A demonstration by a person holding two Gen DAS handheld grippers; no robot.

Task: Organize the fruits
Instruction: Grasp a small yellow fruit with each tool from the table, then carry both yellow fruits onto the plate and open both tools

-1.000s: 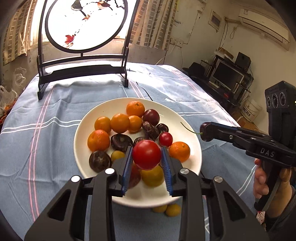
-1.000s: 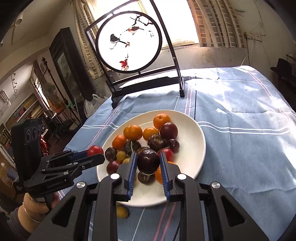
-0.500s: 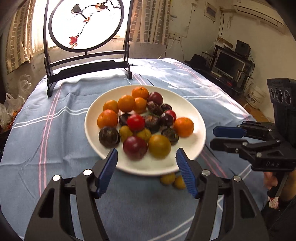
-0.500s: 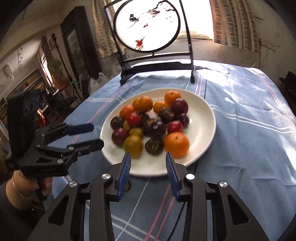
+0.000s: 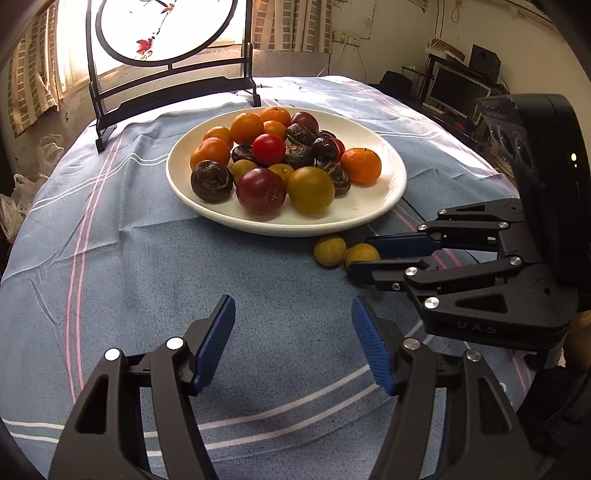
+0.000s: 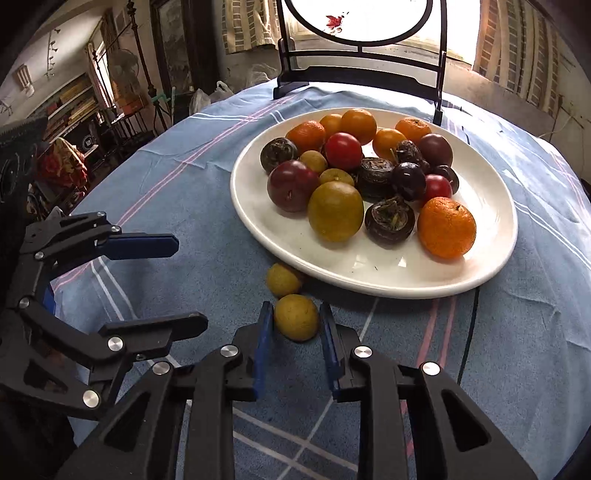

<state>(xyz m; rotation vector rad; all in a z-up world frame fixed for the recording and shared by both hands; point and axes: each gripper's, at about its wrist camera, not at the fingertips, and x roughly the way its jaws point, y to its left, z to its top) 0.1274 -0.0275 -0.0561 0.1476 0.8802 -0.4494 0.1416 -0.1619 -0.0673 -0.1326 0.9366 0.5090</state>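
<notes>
A white plate (image 5: 373,216) (image 6: 413,286) holds oranges, red tomatoes, dark plums, brown water chestnuts and yellow fruits. Two small yellow fruits lie on the cloth by the plate's near rim. My right gripper (image 6: 295,314) sits low over the cloth, its blue pads pressed on the sides of the nearer yellow fruit (image 6: 295,318). The other yellow fruit (image 6: 283,278) (image 5: 328,251) lies free just beyond. From the left wrist the right gripper (image 5: 360,256) reaches in from the right around its fruit (image 5: 364,253). My left gripper (image 5: 291,301) (image 6: 184,284) hangs open over bare cloth, nothing in it.
A round table carries a blue cloth (image 5: 147,258) with pink and white stripes. A black stand with a round painted screen (image 5: 166,33) rises behind the plate. A dark cable (image 6: 471,332) runs from under the plate's right side. Shelves and a monitor stand off the table.
My left gripper let its red tomato go onto the plate and opened; the right dropped its dark plum there. Both pulled back and sank, and the right closed on a yellow fruit.
</notes>
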